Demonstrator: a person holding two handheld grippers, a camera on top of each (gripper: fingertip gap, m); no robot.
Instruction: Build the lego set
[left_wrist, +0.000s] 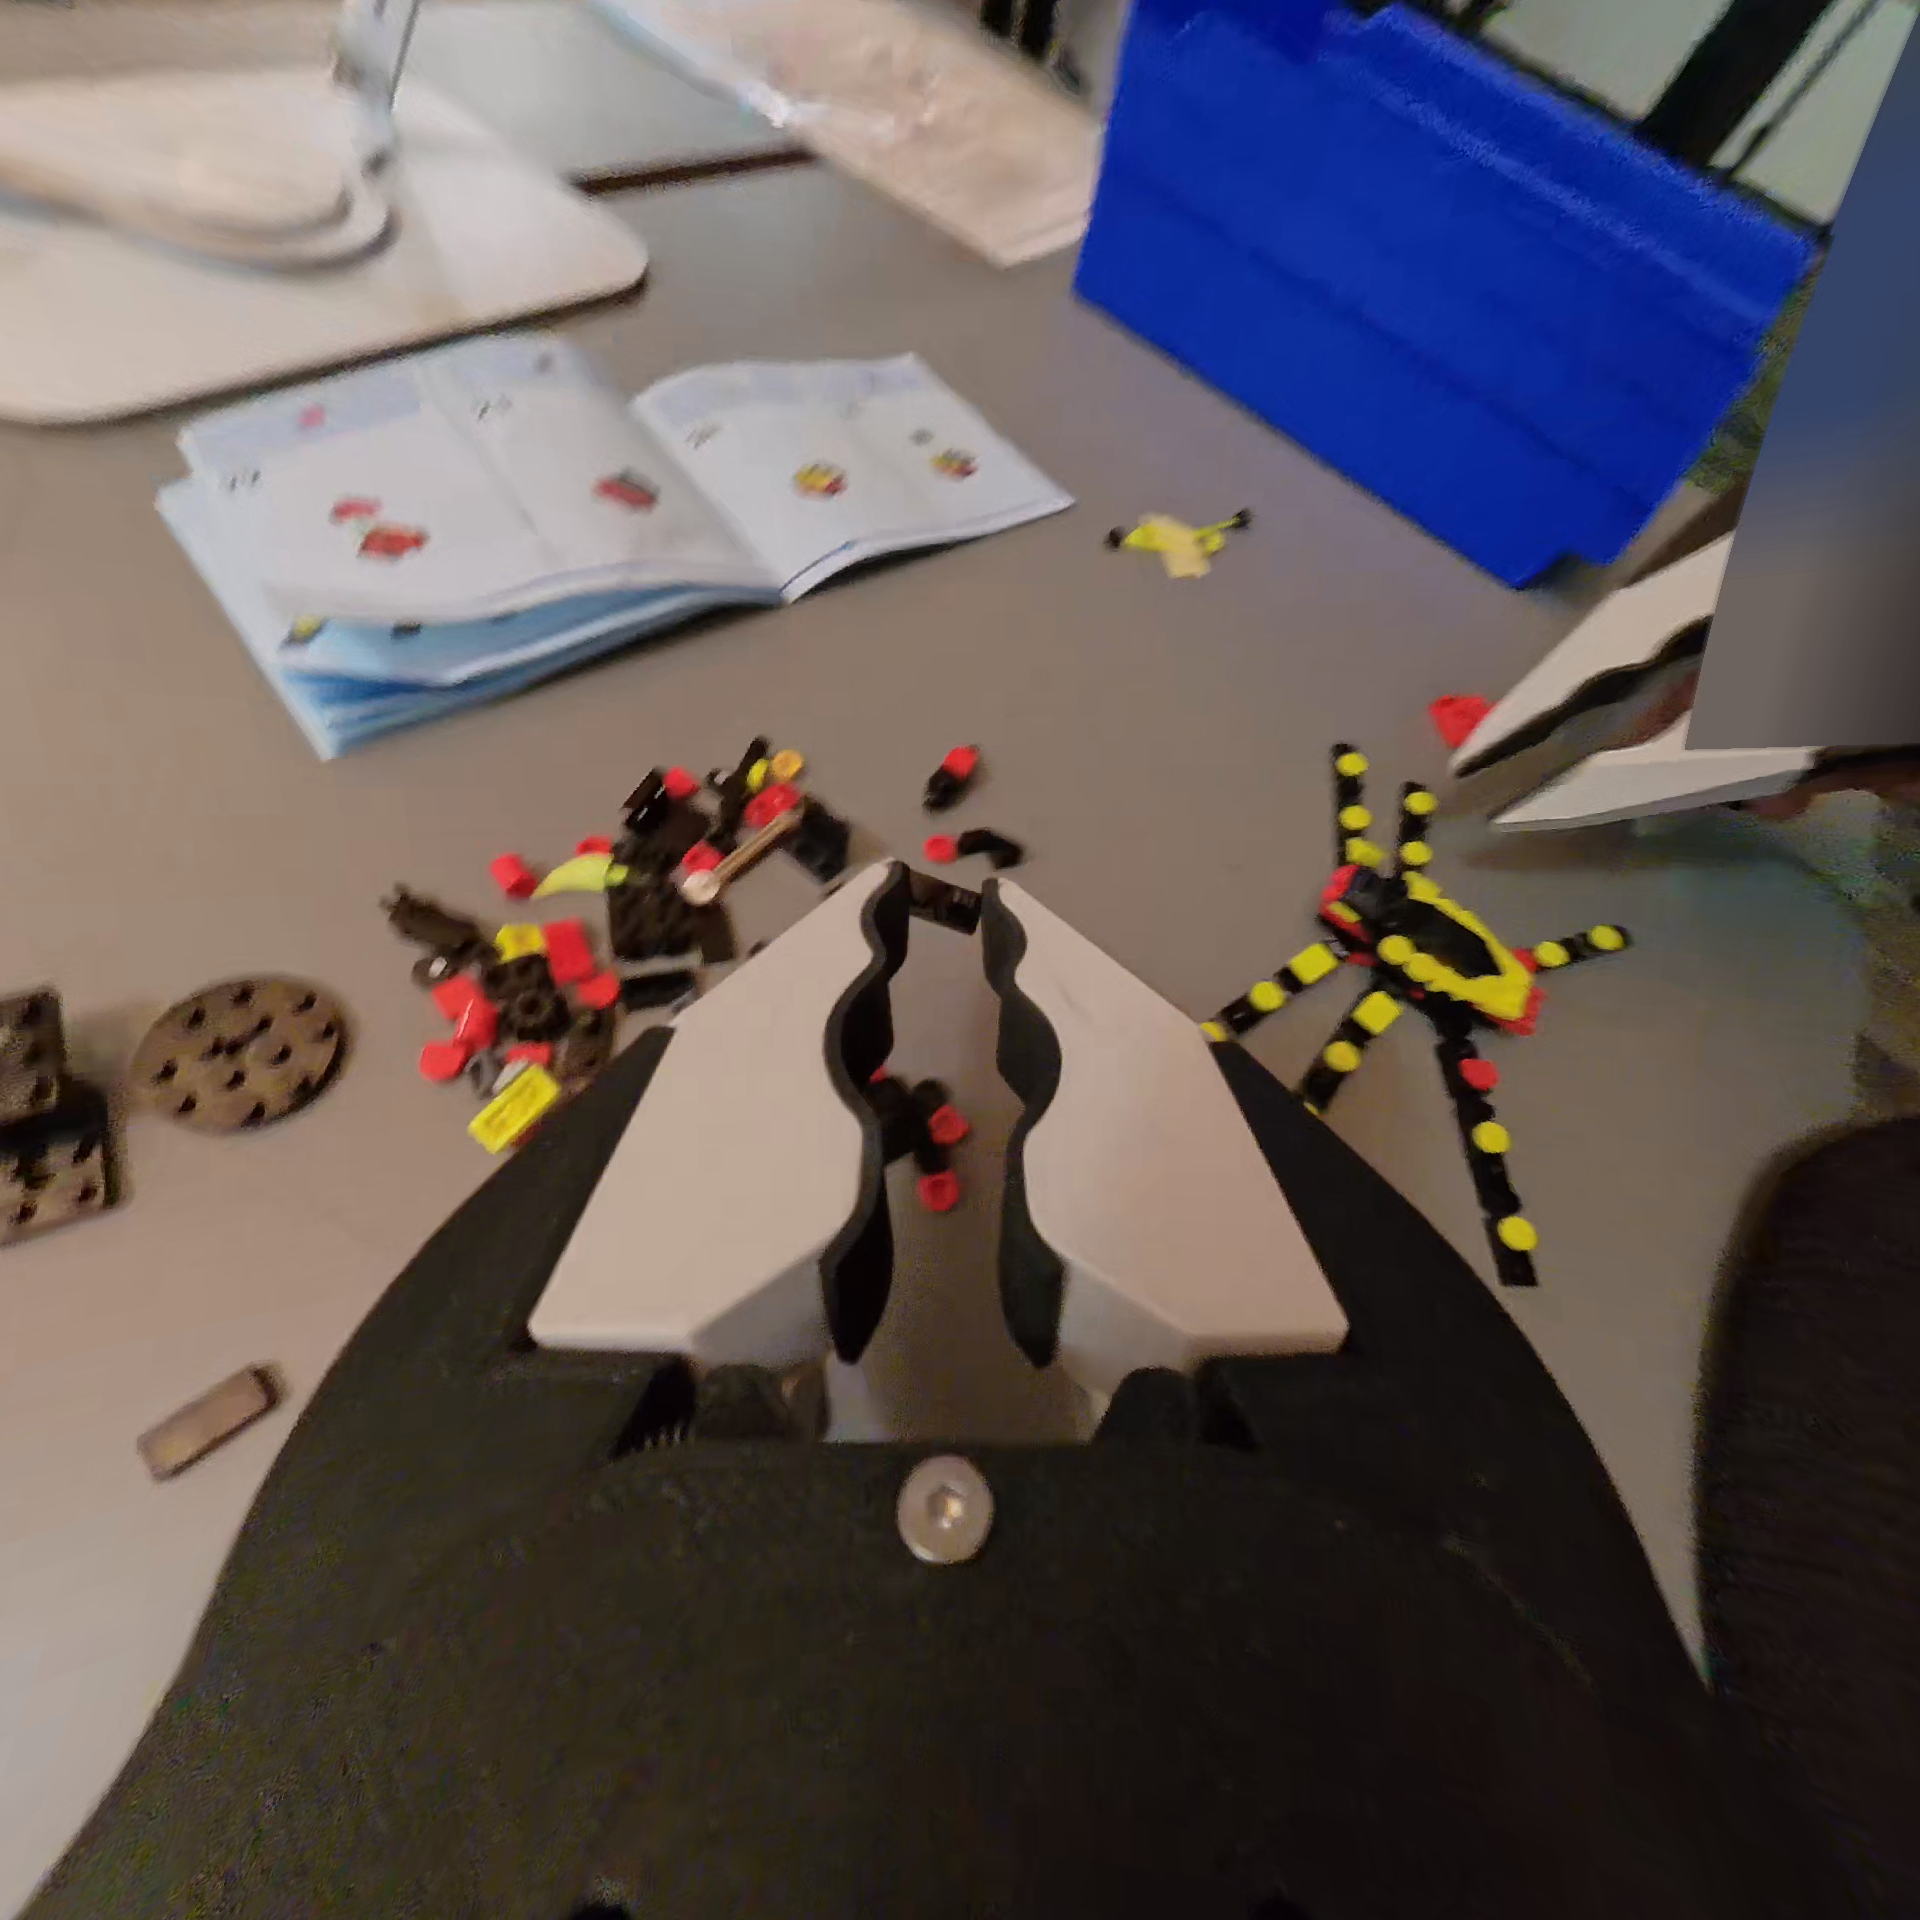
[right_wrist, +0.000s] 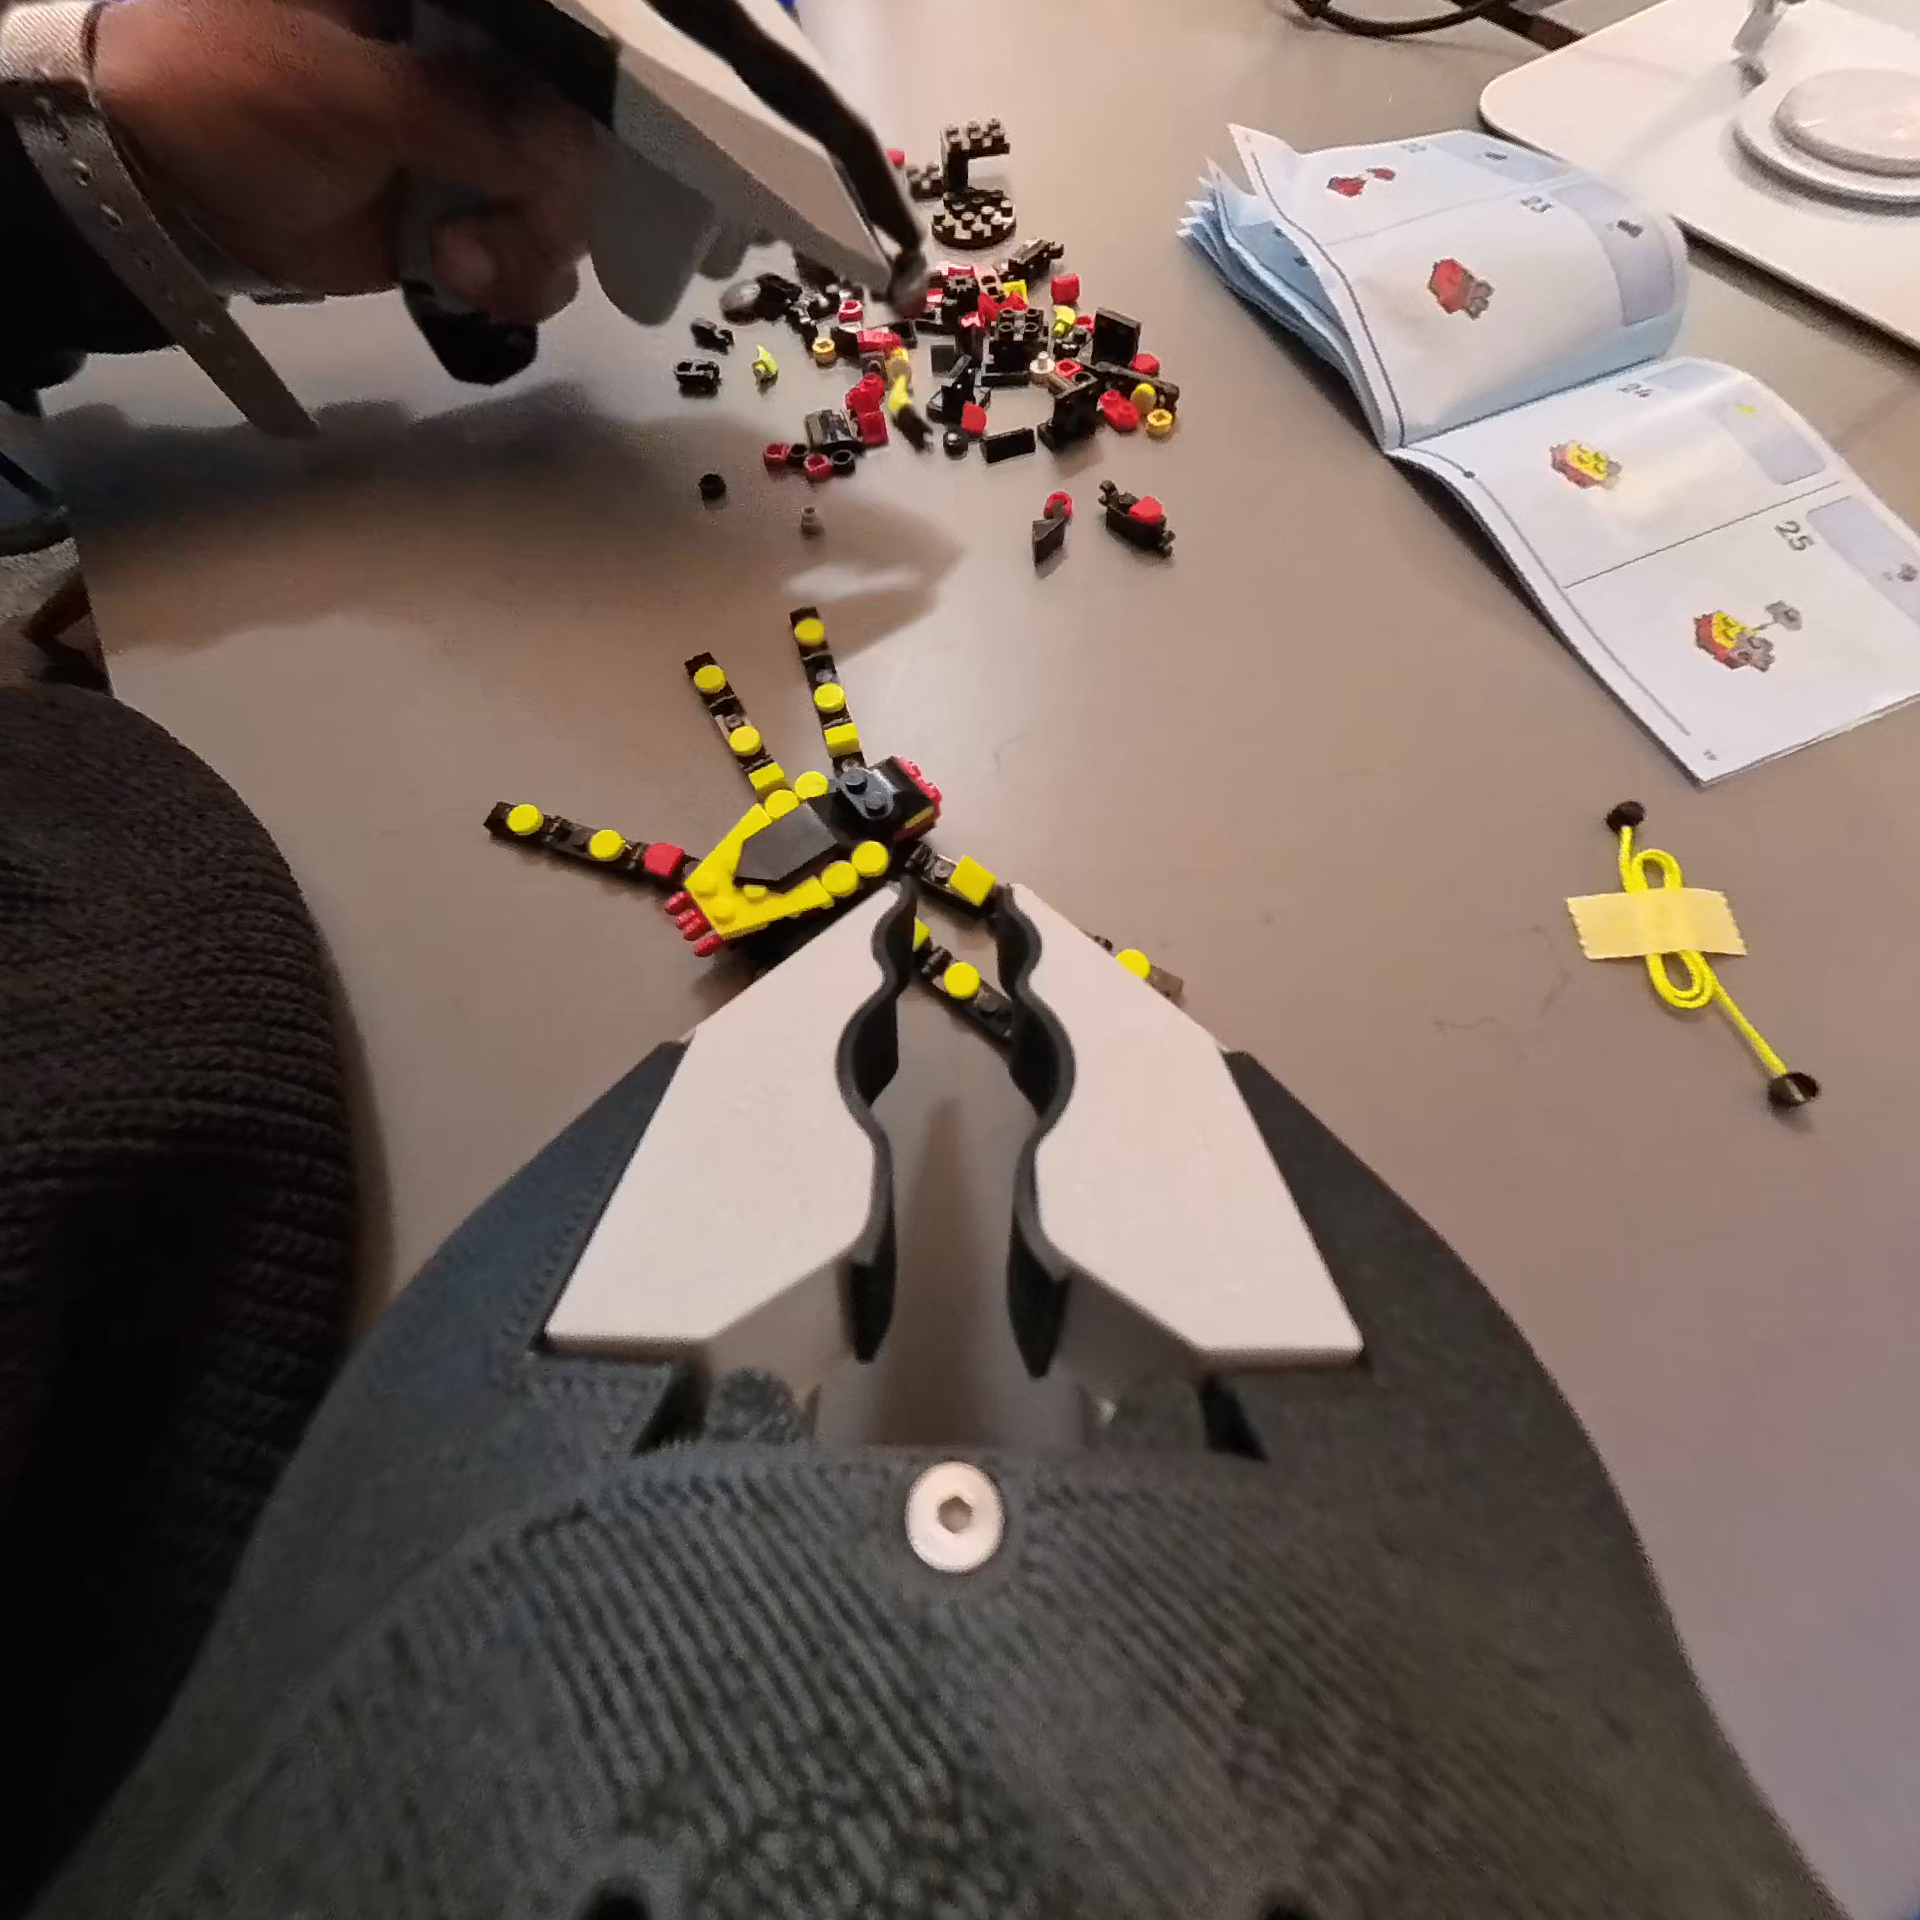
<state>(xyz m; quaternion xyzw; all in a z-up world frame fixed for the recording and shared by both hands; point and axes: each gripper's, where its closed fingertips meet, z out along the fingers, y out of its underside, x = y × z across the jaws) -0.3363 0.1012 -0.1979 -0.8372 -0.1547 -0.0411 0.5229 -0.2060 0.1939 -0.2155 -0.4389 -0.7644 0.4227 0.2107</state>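
Observation:
A black and yellow lego spider model (left_wrist: 1434, 945) lies flat on the grey table, also in the right wrist view (right_wrist: 779, 862). A pile of loose red, black and yellow pieces (left_wrist: 623, 935) lies to its left and shows in the right wrist view (right_wrist: 987, 343). My left gripper (left_wrist: 943, 883) is above the pile's right edge, shut on a small black piece (left_wrist: 940, 899) at its tips; the right wrist view shows it (right_wrist: 904, 275) over the pile. My right gripper (right_wrist: 951, 902) hovers over the spider's near legs, slightly open and empty, and shows in the left wrist view (left_wrist: 1481, 795).
An open instruction booklet (left_wrist: 582, 520) lies behind the pile. A blue bin (left_wrist: 1403, 281) stands at the back right. A taped yellow string (right_wrist: 1662, 935), a round black plate (left_wrist: 241, 1055), a white stand base (left_wrist: 312, 260) and a dark knit sleeve (right_wrist: 156, 1039) are nearby. The grippers' ends are close to 15 cm from one another.

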